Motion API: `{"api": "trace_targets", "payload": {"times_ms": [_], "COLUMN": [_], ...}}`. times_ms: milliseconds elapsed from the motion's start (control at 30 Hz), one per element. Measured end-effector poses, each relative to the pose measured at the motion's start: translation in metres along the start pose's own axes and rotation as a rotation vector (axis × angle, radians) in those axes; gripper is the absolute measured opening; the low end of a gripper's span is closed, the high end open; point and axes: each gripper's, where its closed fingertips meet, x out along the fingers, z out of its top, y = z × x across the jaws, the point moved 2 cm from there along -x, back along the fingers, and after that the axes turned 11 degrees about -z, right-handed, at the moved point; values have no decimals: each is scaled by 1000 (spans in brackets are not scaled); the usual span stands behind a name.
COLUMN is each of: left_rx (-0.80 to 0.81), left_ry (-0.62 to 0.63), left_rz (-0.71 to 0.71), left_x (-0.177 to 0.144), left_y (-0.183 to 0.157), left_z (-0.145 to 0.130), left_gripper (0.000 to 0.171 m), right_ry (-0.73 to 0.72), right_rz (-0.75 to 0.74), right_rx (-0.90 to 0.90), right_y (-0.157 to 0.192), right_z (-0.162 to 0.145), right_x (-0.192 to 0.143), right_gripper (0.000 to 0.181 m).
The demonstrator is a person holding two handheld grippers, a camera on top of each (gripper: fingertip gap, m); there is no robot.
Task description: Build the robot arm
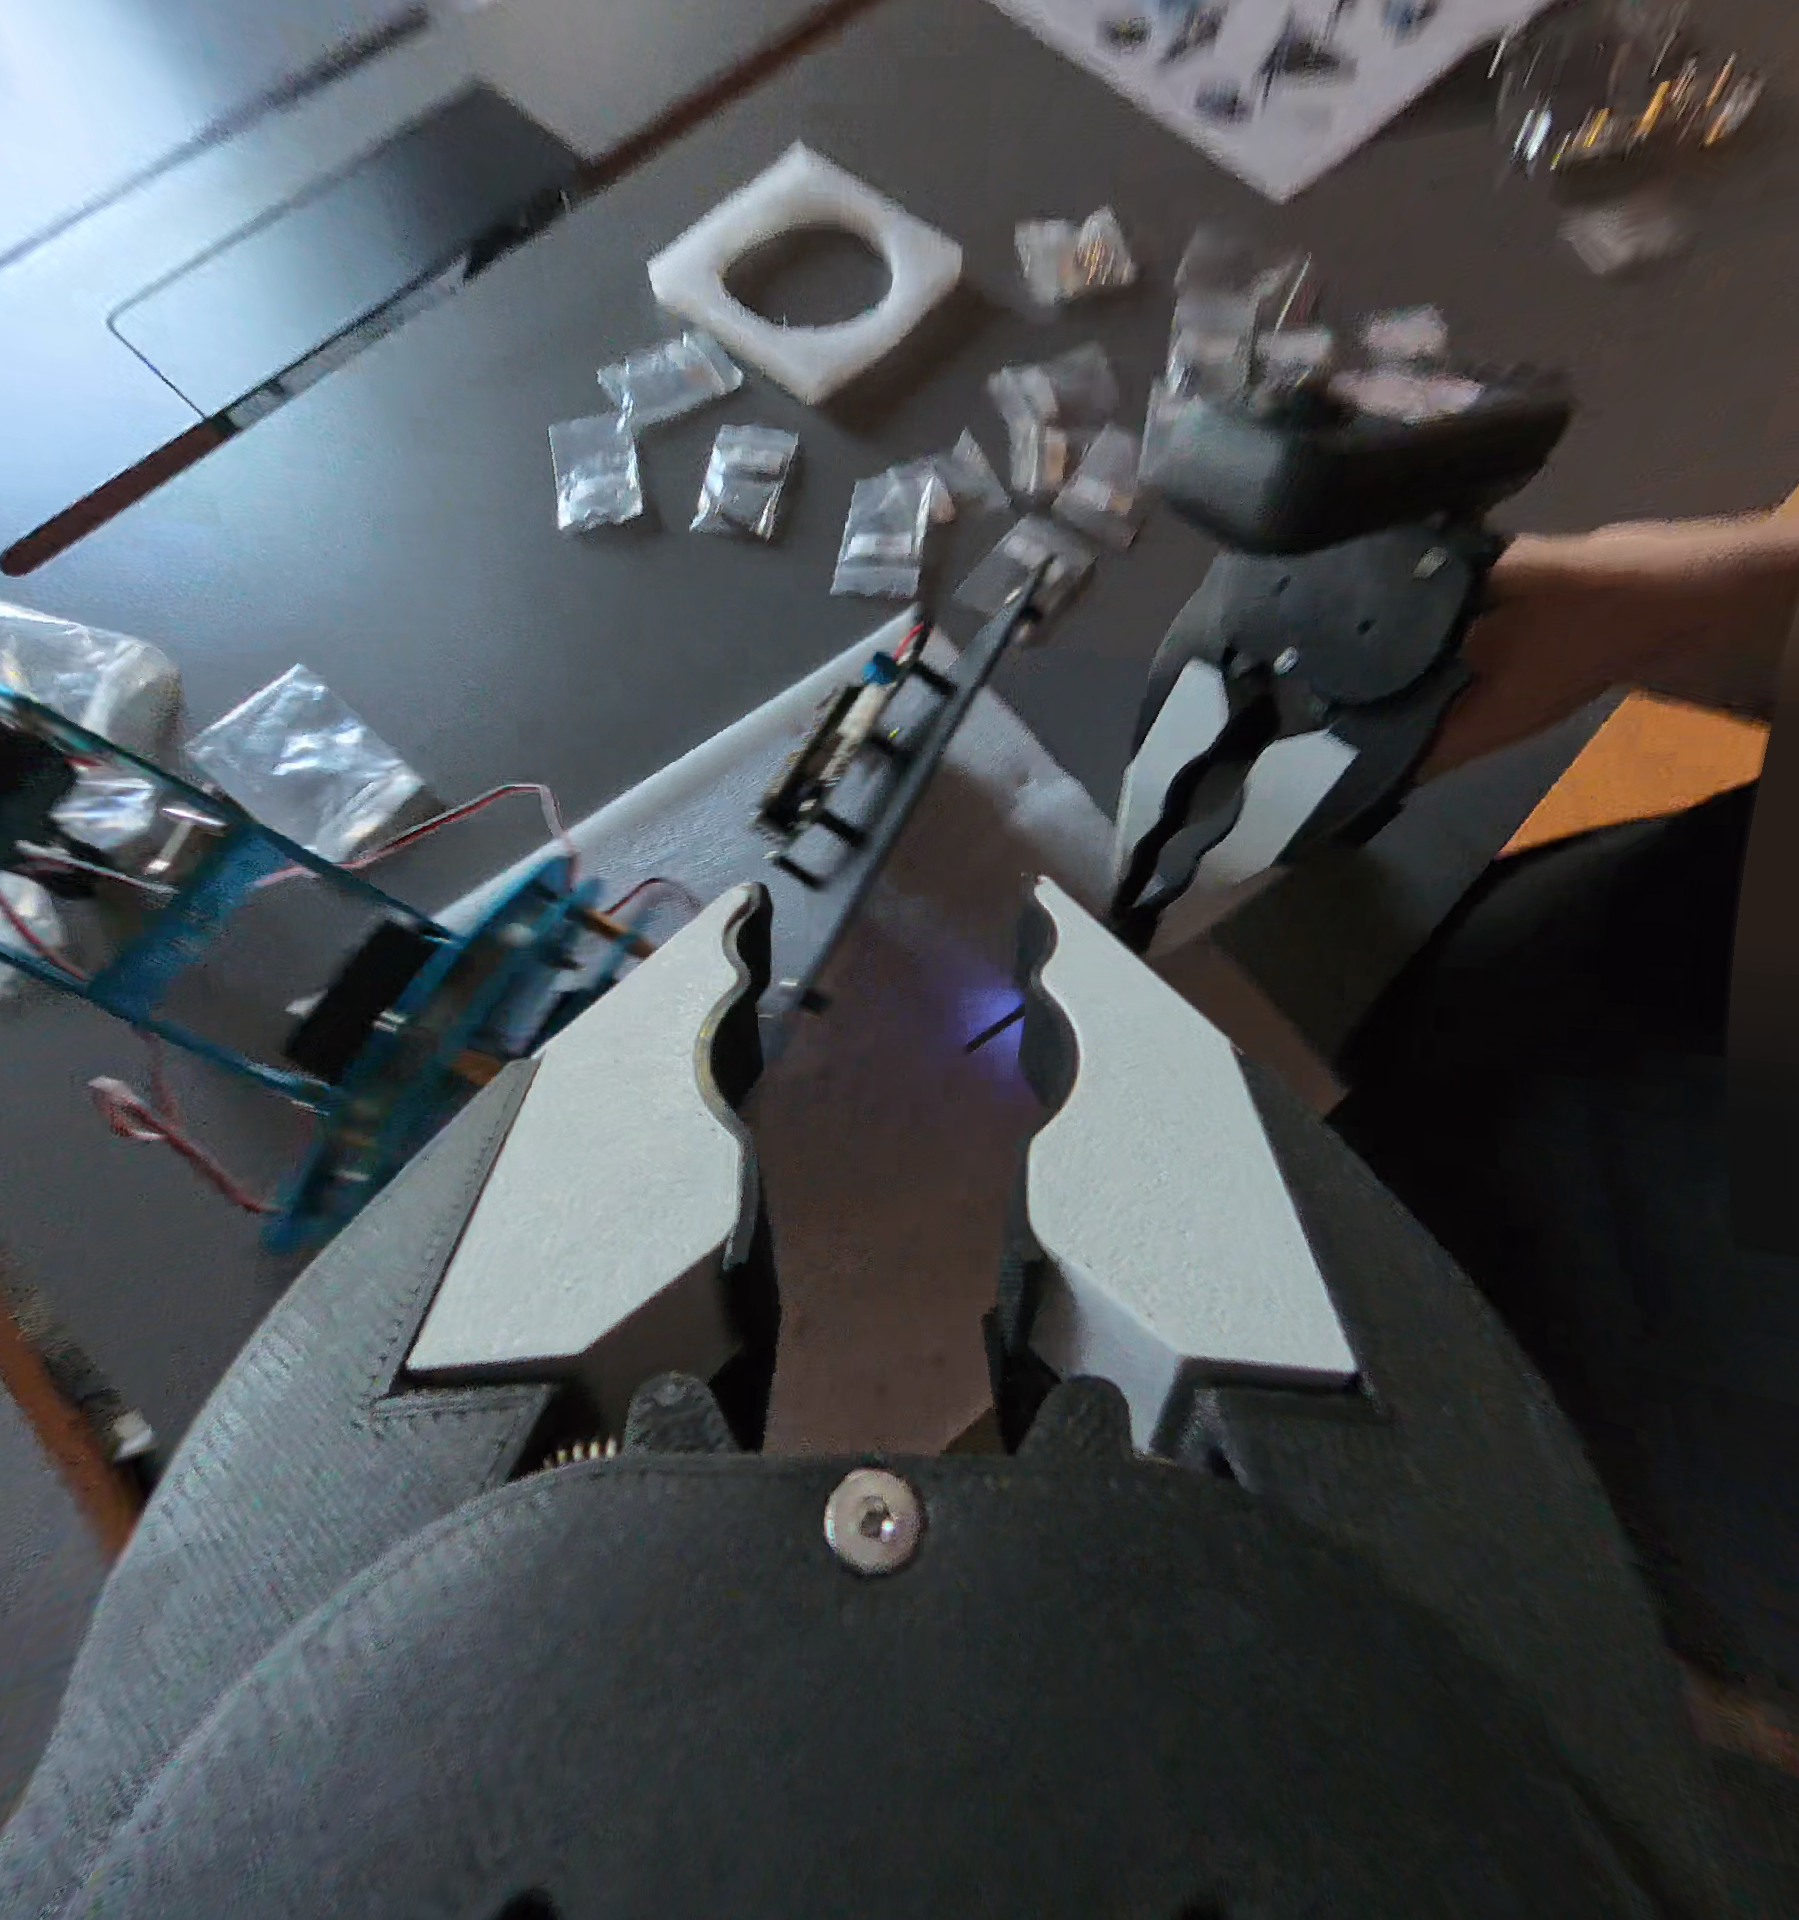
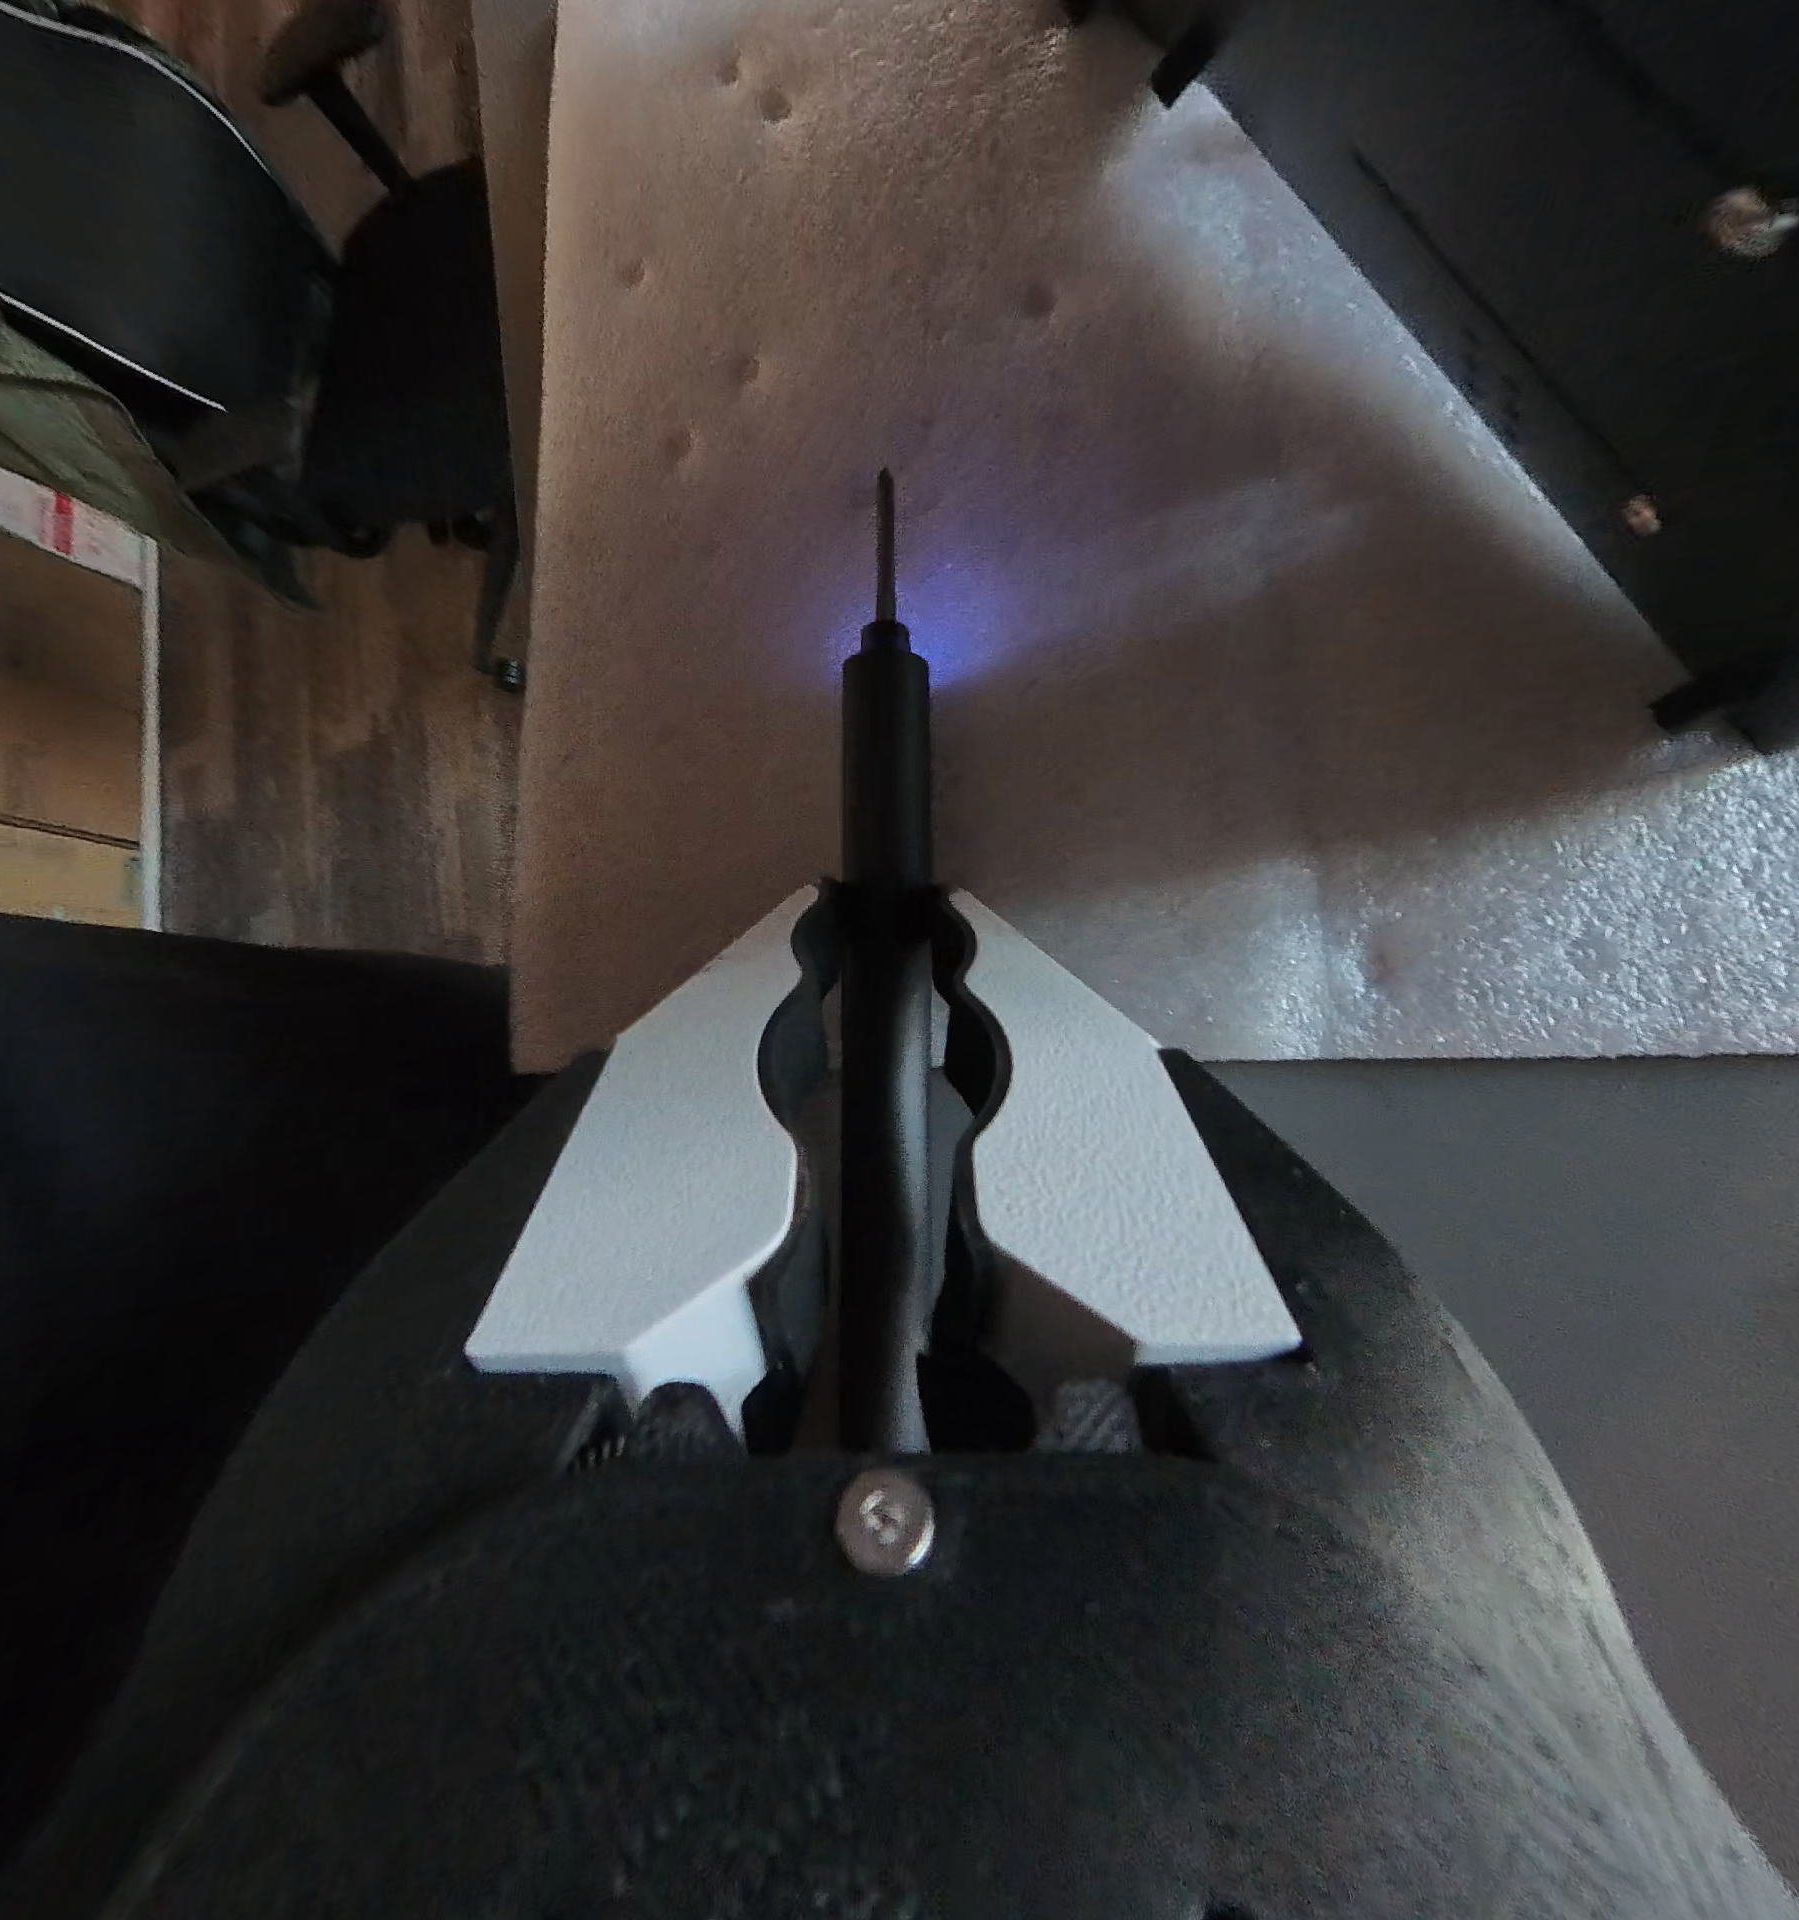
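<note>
Clamping a slim black electric screwdriver [image 2: 882, 935] lengthwise, right gripper [image 2: 882, 904] over white foam sheet [image 2: 1394, 935]; bit tip lit (rigid, light, best held mid-barrel). Left gripper [image 1: 890, 935] agape, empty, beside black circuit panel [image 1: 874, 821].

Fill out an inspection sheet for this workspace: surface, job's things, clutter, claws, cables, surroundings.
Surface: dark table with a white foam sheet at its near edge.
Job's things: black screwdriver, lit bluish at its tip; black panel standing on the foam; blue frame.
Clutter: small clear bags, square foam ring, printed sheet.
Claws: left claw open, holding nothing; right claw shut on the screwdriver.
Cables: red and white wires on the blue frame.
Surroundings: cardboard boxes, wooden floor.
</note>
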Motion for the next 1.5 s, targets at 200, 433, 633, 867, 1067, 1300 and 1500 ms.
{"api": "trace_targets", "payload": {"times_ms": [200,433,633,867,1067,1300,1500], "left_rx": [-72,-21,-43,-81,-70,-226,-305], "left_ry": [-215,-179,-148,-20,120,-9,-49], "left_rz": [142,139,100,30,-125,-139,-23], "left_x": [27,56,28,3,12,0,-17], "left_y": [-34,-47,-30,0,22,14,-3], "left_z": [-47,-75,-54,-15,3,-14,-51], "left_gripper": [34,29,23,0,0,0,0], "right_ry": [-102,-456,-606,-346,-279,-189,8], "right_rz": [9,126,-76,182,205,336,430], "right_rx": [-66,-134,-356,-159,-657,-1168,-1396], "right_y": [5,-6,-86,-87,-78,-51,-35], "right_z": [2,35,83,102,103,139,153], "right_x": [0,-87,-136,-100,-80,-74,-34], "right_gripper": [19,23,12,1,17,19,15]}}
